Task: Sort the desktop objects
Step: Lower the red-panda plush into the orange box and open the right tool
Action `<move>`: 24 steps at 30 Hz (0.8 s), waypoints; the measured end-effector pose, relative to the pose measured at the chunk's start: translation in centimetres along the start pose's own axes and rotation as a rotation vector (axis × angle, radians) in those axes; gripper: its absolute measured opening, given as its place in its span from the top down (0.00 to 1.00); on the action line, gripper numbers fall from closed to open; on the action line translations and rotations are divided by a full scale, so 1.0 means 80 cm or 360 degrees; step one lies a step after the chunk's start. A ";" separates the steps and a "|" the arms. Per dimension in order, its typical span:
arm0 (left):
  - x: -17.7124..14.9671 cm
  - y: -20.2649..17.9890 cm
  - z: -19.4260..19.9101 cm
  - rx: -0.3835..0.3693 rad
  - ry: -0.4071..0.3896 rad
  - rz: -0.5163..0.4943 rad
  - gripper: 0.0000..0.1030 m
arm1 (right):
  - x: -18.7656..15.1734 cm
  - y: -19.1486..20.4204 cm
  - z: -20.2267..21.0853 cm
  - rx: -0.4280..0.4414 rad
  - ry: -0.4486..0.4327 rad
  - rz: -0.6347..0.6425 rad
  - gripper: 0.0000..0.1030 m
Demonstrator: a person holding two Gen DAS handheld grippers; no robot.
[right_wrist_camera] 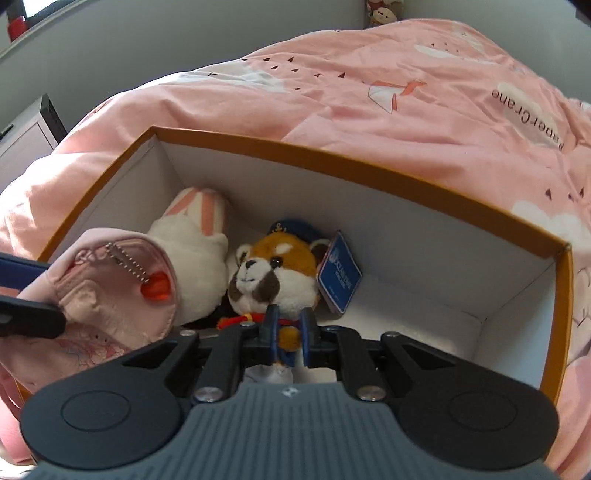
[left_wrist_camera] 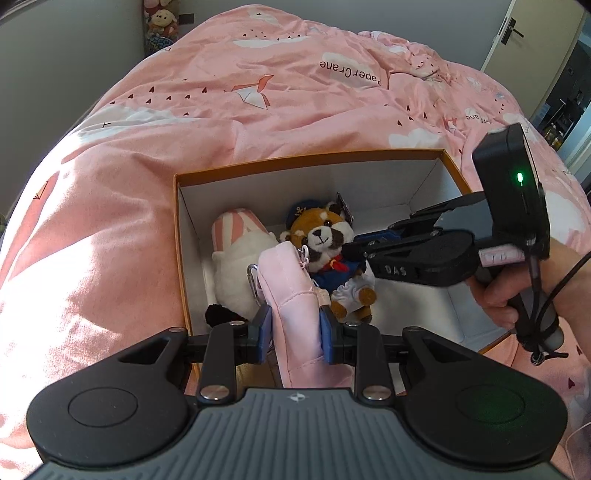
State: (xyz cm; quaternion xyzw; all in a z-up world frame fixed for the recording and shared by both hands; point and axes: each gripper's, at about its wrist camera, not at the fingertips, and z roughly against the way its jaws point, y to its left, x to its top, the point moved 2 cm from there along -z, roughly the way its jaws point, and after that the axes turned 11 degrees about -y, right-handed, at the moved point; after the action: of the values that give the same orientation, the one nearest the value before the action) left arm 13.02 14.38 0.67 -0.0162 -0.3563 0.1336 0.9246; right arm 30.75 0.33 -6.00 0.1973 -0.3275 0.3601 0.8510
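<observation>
A bed [left_wrist_camera: 258,110] under a pink quilt printed with paper cranes and white clouds fills the scene, with a grey wall behind, a pale door [left_wrist_camera: 506,33] at the far right and plush toys stacked in the far corner [left_wrist_camera: 160,22]. On the quilt sits an open box [left_wrist_camera: 314,158] with an orange rim and white inside walls. In it lie a white rabbit plush [left_wrist_camera: 240,251] with pink-striped ears at the left and, just beside it, a red panda plush [right_wrist_camera: 275,275] in a blue cap and blue outfit, a blue tag [right_wrist_camera: 338,278] by its ear. The left gripper [left_wrist_camera: 296,328] has its fingers closed on a pink quilted pouch [left_wrist_camera: 295,295], which hangs over the near left part of the box, its zipper chain and red charm [right_wrist_camera: 157,288] showing in the right wrist view. The right gripper [right_wrist_camera: 288,326], held by a hand [left_wrist_camera: 498,299], reaches in from the right; its fingers stand narrowly apart with the panda's body between them, pressed at its neck and chest.
</observation>
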 end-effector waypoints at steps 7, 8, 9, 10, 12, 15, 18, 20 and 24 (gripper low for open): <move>0.000 0.002 0.000 0.0025 0.0016 0.0030 0.70 | 0.002 -0.003 -0.017 0.0096 0.0044 -0.0219 0.86; 0.000 0.002 0.000 0.0028 0.0023 0.0030 0.70 | 0.003 0.000 -0.019 0.0107 0.0042 -0.0228 0.86; 0.000 0.002 -0.001 0.0033 0.0028 0.0028 0.70 | 0.004 0.004 -0.020 0.0108 0.0037 -0.0219 0.86; 0.000 0.002 -0.002 0.0038 0.0031 0.0026 0.70 | 0.006 0.007 -0.022 0.0109 0.0033 -0.0206 0.86; 0.000 0.001 -0.004 0.0041 0.0037 0.0029 0.70 | 0.008 0.013 -0.024 0.0101 0.0033 -0.0183 0.86; -0.001 -0.002 -0.008 0.0038 0.0040 0.0034 0.70 | 0.007 0.014 -0.018 0.0096 0.0020 -0.0165 0.82; -0.004 -0.007 -0.013 0.0055 0.0062 0.0019 0.70 | 0.007 0.012 -0.004 0.0082 -0.0007 -0.0167 0.75; -0.006 -0.011 -0.015 0.0077 0.0082 -0.0009 0.70 | 0.004 0.013 0.010 0.0081 -0.0040 -0.0144 0.74; -0.012 -0.014 -0.023 0.0085 0.0154 -0.0011 0.71 | -0.003 0.018 0.037 0.0088 -0.0063 -0.0099 0.74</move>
State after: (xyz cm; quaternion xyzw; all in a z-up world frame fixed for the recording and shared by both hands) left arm 13.86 13.16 -1.21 0.0031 -0.3076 0.1390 0.9413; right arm 28.31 -0.52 -3.90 0.2380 -0.3278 0.3384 0.8493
